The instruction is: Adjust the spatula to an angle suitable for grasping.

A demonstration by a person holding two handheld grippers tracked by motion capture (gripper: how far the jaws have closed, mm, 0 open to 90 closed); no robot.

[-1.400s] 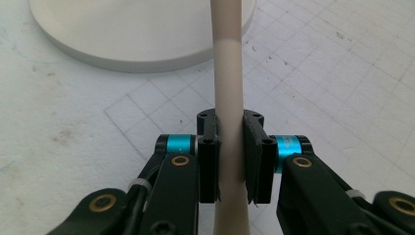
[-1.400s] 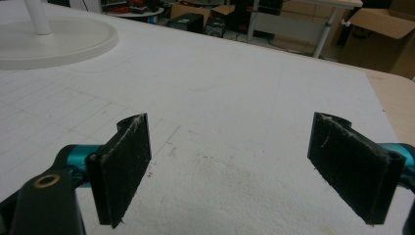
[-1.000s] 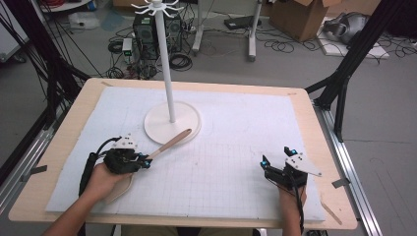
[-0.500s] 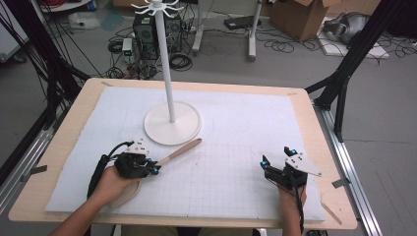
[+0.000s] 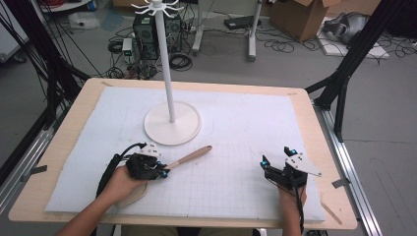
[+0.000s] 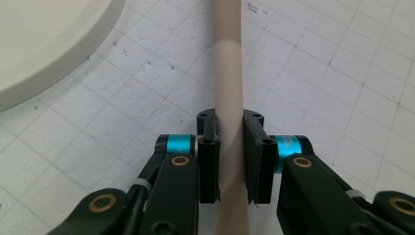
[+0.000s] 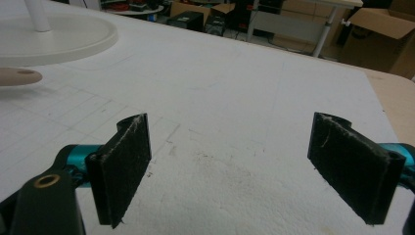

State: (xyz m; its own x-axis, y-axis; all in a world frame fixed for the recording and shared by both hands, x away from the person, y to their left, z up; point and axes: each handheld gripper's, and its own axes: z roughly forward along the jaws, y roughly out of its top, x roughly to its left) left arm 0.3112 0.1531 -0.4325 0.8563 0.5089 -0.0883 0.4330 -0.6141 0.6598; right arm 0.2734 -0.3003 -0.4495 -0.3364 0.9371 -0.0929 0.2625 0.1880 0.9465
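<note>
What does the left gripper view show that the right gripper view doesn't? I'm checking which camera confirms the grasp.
Left gripper view alone: the left gripper shut on the spoon handle, fingers pressed against both sides. Right gripper view alone: the right gripper open with nothing between its fingers, and cardboard boxes beyond the table. Both: the white stand base, the gridded mat, and part of the spoon.

The high view looks forward and down over the whole table point(image 5: 64, 147). The left gripper view looks nearly straight down, close to the white mat point(image 6: 342, 73). The right gripper view skims low across the mat toward the room. All 3 share the stand's round base point(image 5: 172, 124) at upper left.
</note>
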